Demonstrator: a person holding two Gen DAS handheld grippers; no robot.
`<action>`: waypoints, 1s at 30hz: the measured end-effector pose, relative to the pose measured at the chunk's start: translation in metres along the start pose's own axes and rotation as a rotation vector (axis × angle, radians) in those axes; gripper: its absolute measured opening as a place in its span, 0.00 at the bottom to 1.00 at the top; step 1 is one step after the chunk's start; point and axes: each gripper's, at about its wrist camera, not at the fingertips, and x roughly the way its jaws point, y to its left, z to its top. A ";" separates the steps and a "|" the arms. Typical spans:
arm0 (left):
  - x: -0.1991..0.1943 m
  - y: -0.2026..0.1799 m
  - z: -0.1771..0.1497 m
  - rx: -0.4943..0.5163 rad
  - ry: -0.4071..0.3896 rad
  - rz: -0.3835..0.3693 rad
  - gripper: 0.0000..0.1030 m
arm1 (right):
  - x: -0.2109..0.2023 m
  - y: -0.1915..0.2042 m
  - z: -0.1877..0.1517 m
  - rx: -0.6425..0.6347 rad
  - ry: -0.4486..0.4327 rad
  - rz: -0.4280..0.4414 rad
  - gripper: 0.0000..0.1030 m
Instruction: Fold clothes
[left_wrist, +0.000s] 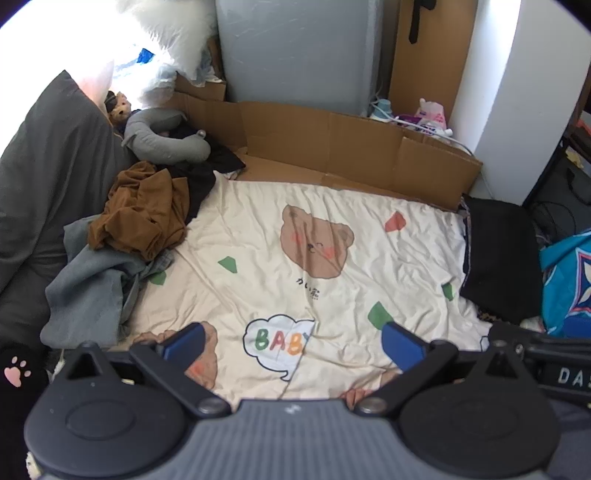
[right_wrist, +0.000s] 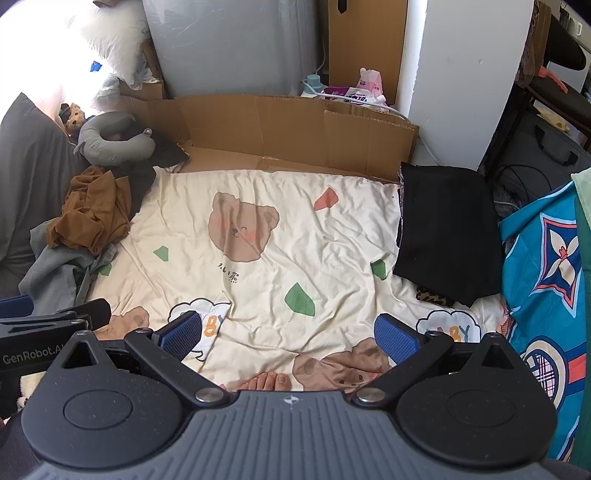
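"GenRobot.AI" is printed on the left gripper (right_wrist: 48, 332); the cream bear-print bedsheet (left_wrist: 332, 236) reads "BABY". Ahead-left of both tools lies a heap: crumpled brown garment (left_wrist: 142, 212) atop grey-blue clothing (left_wrist: 86, 291). Ahead-right, a folded black garment (right_wrist: 443, 225) lies flat. The left gripper (left_wrist: 291, 341) and right gripper (right_wrist: 288, 334) hang spread wide, empty.
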 end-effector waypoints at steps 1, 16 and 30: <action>0.000 -0.001 0.000 0.000 -0.001 -0.001 1.00 | 0.000 0.000 0.000 -0.001 -0.001 -0.002 0.99; -0.008 -0.002 0.003 0.000 -0.006 0.001 1.00 | 0.000 0.000 -0.001 0.001 -0.004 -0.006 0.99; -0.007 -0.010 0.000 0.017 -0.047 0.024 1.00 | 0.000 0.000 -0.001 0.006 0.001 -0.001 0.99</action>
